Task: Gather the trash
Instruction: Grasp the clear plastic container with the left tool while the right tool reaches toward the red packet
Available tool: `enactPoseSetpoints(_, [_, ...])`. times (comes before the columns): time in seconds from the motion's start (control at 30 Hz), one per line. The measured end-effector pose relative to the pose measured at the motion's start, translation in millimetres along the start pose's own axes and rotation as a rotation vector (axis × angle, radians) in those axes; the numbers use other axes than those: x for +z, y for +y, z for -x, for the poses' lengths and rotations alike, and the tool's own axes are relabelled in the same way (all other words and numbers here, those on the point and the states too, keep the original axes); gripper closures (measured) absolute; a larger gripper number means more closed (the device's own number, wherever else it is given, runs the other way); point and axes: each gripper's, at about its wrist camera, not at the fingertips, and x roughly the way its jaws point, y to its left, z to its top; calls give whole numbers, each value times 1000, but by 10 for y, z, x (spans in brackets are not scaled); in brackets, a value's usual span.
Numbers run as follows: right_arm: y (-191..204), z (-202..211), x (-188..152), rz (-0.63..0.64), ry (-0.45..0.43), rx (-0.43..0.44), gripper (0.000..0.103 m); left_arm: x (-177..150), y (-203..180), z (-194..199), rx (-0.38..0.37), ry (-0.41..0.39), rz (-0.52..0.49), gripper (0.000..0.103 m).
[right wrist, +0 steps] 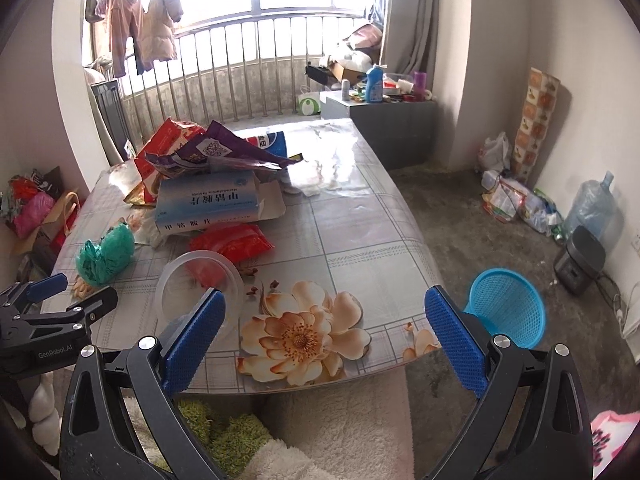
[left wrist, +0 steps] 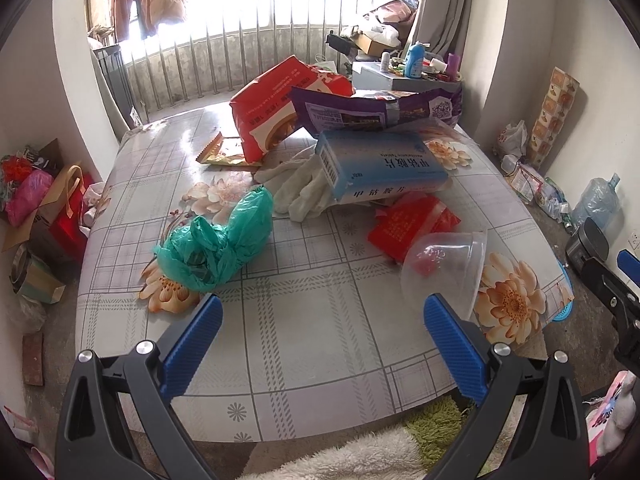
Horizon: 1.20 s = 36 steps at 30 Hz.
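Surface (left wrist: 320, 340) with floral plaid cover, strewn with trash, in a room with a railed window.

Items on it: green bag (left wrist: 216, 240), clear tub (left wrist: 444, 268) tipped on its side at the near edge, red packet (left wrist: 412, 220), blue-white box (left wrist: 380, 168), white gloves (left wrist: 296, 188), red and purple bags behind. Blue basket (right wrist: 508, 308) on the floor beside the surface. Left hand-held gripper (left wrist: 324, 320) and right hand-held gripper (right wrist: 326, 316): both spread, empty.

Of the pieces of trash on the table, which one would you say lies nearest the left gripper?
The clear plastic bowl, tipped on its side right by the left gripper; the green plastic bag sits slightly farther, and the boxes and wrappers lie well behind.
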Motion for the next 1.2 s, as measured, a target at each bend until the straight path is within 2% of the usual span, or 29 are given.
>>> enactPoseSetpoints(0.1, [33,-12,73,-14,-18,23,9,6,45,14,-72,-34,-11,4])
enactPoseSetpoints(0.2, [15,-82,113,-32,-3,23,18,34,56,30,-161,-67,-14,4])
enactPoseSetpoints(0.27, [-13,-139,121,-51,23,29,32,69,20,35,-209,-75,-31,5])
enactPoseSetpoints(0.3, [-24,-177,123,-59,41,36,34,87,-14,31,-234,-73,-47,6])
enactPoseSetpoints(0.37, [-44,-240,111,-79,72,53,45,120,-98,11,-290,-64,-82,15])
enactPoseSetpoints(0.4, [-49,-267,101,-86,86,62,48,132,-144,-3,-317,-58,-100,17])
enactPoseSetpoints(0.57, [-52,-374,43,-109,143,121,64,130,-368,-137,-416,3,-173,42])
enactPoseSetpoints(0.6, [-63,-387,39,-114,149,127,65,128,-406,-170,-419,17,-183,44])
enactPoseSetpoints(0.67, [-68,-400,25,-117,152,134,68,110,-462,-241,-408,47,-200,57])
enactPoseSetpoints(0.73, [-76,-409,18,-117,152,144,70,100,-494,-290,-383,72,-209,66])
enactPoseSetpoints(0.87, [-72,-447,16,-120,154,176,75,102,-442,-295,-350,91,-197,87])
enactPoseSetpoints(1.03, [-56,-513,53,-145,160,233,76,129,-276,-256,-331,90,-162,97])
enactPoseSetpoints(1.2, [-19,-582,94,-171,173,296,76,188,-64,-186,-311,70,-106,98])
